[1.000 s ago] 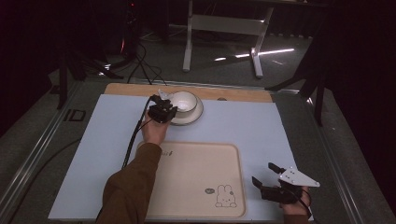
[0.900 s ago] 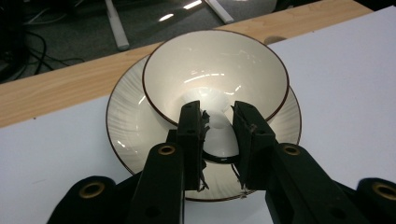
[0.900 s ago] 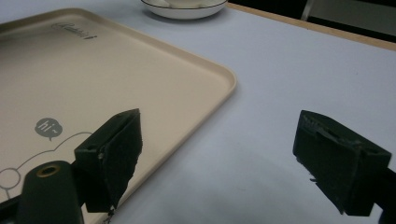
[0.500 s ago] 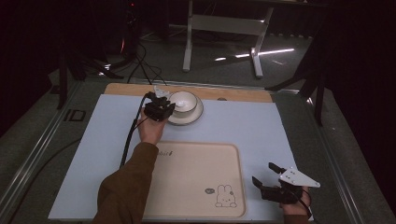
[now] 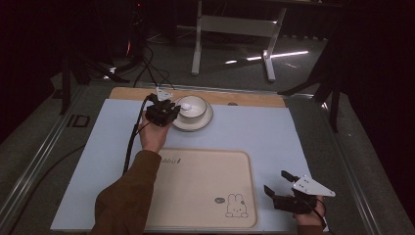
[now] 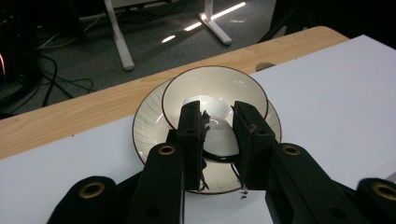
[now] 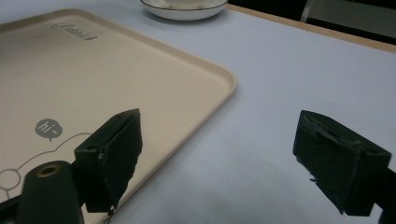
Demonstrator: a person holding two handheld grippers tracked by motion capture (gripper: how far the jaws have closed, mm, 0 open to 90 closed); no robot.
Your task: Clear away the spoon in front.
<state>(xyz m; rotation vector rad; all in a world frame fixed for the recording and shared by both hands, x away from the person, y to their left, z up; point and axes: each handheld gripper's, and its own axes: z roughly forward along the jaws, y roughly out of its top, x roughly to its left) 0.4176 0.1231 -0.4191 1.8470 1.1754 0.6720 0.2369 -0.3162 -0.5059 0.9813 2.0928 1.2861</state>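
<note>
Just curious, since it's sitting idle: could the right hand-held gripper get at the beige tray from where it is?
Probably yes. The right hand-held gripper stands open right at the tray corner, one jaw over its rim, with bare mat between and nothing on the tray.

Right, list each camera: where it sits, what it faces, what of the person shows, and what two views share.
High view: above the person's side, looking forward and down on the table; both forearms, left claw and right claw show.
Left gripper view: rides the left claw, facing the bowl on its saucer; jaws shut on the white spoon.
Right gripper view: rides the open right claw, low over the tray.
Shared: the tray in the high and right gripper views.
</note>
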